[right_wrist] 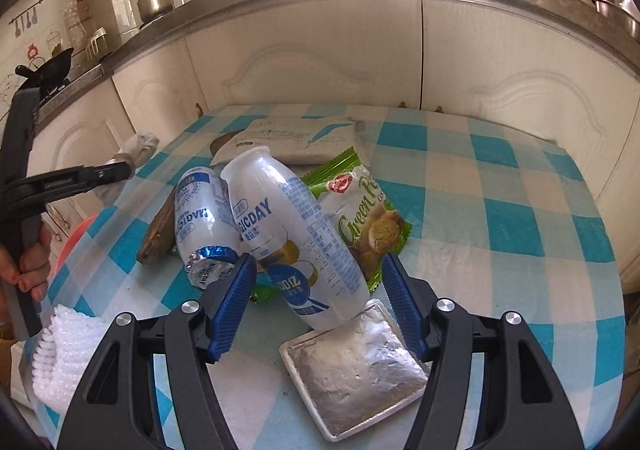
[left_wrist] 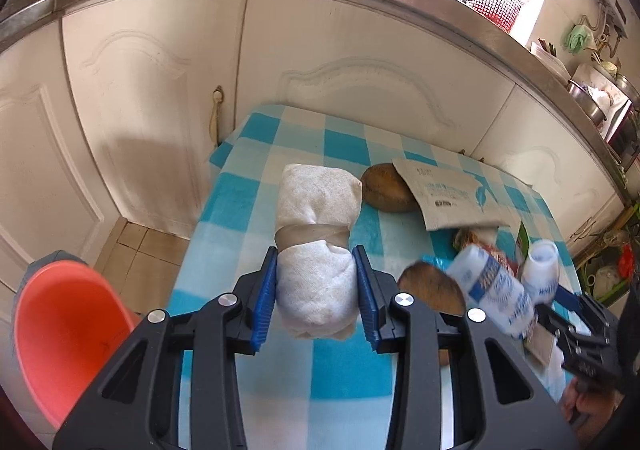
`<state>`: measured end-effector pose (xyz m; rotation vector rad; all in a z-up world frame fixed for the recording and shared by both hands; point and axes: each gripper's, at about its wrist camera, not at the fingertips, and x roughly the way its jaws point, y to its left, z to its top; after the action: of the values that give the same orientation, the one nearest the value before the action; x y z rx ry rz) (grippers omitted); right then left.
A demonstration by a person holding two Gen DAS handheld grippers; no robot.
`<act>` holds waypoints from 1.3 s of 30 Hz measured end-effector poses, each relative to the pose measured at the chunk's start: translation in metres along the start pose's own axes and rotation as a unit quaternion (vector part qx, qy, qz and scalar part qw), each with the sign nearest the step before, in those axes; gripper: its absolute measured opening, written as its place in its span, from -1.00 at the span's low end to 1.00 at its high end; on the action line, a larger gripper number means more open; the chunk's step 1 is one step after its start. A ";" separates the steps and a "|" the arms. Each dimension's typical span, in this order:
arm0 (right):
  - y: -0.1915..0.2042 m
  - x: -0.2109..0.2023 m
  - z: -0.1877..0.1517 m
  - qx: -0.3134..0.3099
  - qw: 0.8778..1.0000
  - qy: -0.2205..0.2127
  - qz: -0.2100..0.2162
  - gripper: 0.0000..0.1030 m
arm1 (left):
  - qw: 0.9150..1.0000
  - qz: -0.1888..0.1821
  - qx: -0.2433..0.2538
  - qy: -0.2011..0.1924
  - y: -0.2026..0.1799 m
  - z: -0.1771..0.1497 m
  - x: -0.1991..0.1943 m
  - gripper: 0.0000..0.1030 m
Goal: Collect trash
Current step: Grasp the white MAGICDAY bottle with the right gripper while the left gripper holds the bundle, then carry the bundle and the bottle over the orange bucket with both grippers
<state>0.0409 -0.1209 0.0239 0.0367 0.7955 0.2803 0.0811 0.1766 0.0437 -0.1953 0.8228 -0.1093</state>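
Observation:
My left gripper (left_wrist: pixel 316 262) is shut on a white cloth roll (left_wrist: pixel 316 250) bound with a tan band, held over the left part of the blue-checked table (left_wrist: pixel 248 186). My right gripper (right_wrist: pixel 318 270) is open, its blue pads (right_wrist: pixel 236 290) either side of a white MAGICDAY bottle (right_wrist: pixel 296 234) lying on the table. A second bottle (right_wrist: pixel 200 218) with a peeled foil lid lies to its left. A green cookie wrapper (right_wrist: pixel 368 222) and a silver foil tray (right_wrist: pixel 356 366) lie beside them.
An orange bin (left_wrist: pixel 64 330) stands on the floor left of the table. Two potatoes (left_wrist: pixel 386 188) and a grey tissue pack (left_wrist: pixel 448 194) lie on the table. White foam netting (right_wrist: pixel 64 354) sits at the near left edge. Kitchen cabinets (right_wrist: pixel 320 58) stand behind.

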 end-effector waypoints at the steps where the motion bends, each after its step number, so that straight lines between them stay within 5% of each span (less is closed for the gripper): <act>1: 0.001 0.001 0.000 0.000 1.000 0.003 -0.001 0.26 | 1.000 0.001 0.000 -0.001 0.002 -0.003 -0.005 -0.26; 9: 0.006 -0.002 -0.003 -0.003 1.000 0.005 -0.009 -0.07 | 1.000 0.006 -0.009 -0.001 0.015 -0.026 -0.027 -0.26; 30: 0.027 -0.084 -0.004 0.054 0.997 -0.051 -0.036 -0.09 | 0.997 0.036 -0.051 -0.033 0.074 -0.074 -0.091 -0.26; 39: 0.088 -0.109 0.022 0.029 0.997 -0.063 0.018 -0.09 | 0.992 0.098 -0.064 -0.051 0.121 -0.083 -0.125 -0.25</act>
<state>-0.0370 -0.0632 0.1278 0.1213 0.6777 0.2855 -0.0621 0.3055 0.0524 -0.2376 0.7433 0.1379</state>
